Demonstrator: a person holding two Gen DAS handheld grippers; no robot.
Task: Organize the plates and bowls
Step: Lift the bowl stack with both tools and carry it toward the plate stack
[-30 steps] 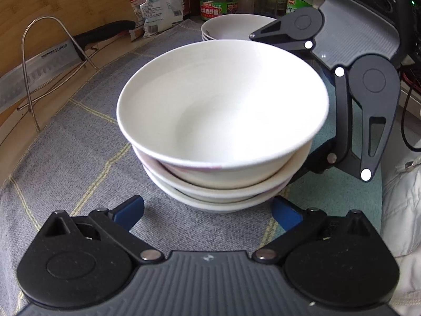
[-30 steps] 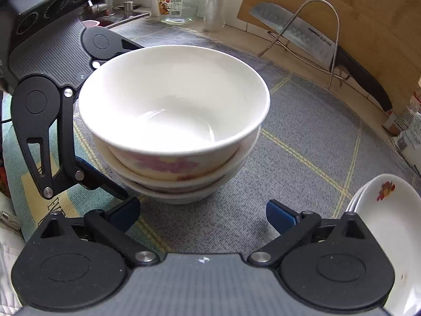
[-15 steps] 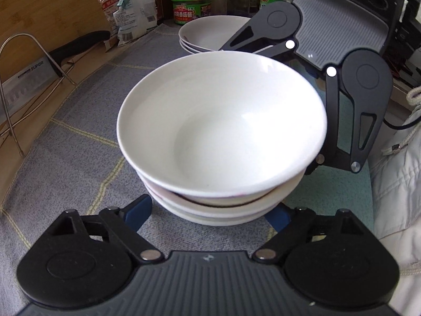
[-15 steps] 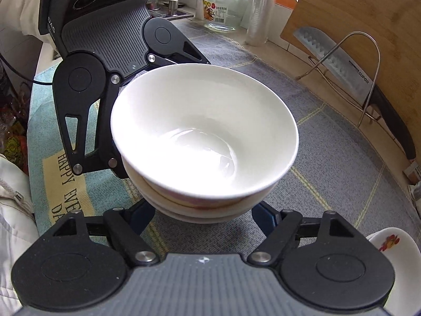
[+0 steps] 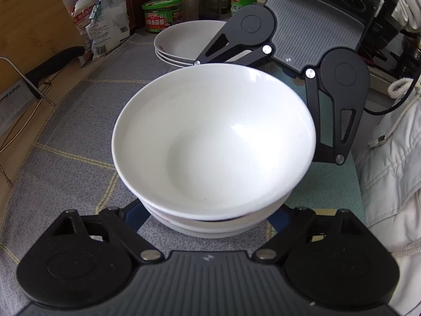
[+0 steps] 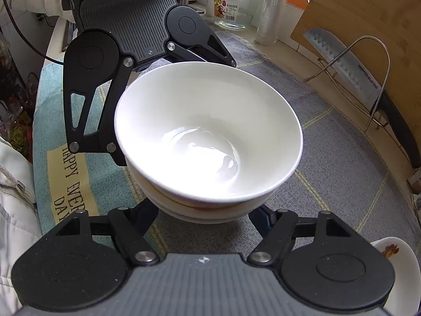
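1. stack of white bowls [image 5: 213,142] sits on the grey cloth [image 5: 68,121] w/ yellow lines, upright, three nested as far as the rims show; top bowl empty & glossy inside.
2. left gripper [image 5: 210,214] reaches in at the stack's low part, one blue finger [image 5: 134,214] each side of the bottom bowls. jaws have just been closing w/ the stack between them; fingers sit right against the bowl walls, so it looks clamped on the stack, though the contact is partly hidden under the rims.
3. right gripper [image 6: 208,214] comes at the stack from the opposite side, fingers tucked under the rims both sides. its jaws have just been closing too, stack between them, fingers look pressed to the lower bowls.
4. beyond the stack in the left view: pile of shallow plates [image 5: 184,44], apart from the stack, on the same cloth.
5. further off from the stack: jars & packets, a cutting board [image 6: 368,26], a knife [image 6: 350,65] in a wire stand [image 6: 363,76].
6. near side of the stack: teal mat [image 6: 52,121] w/ lettering, person's pale jacket [image 5: 389,163].
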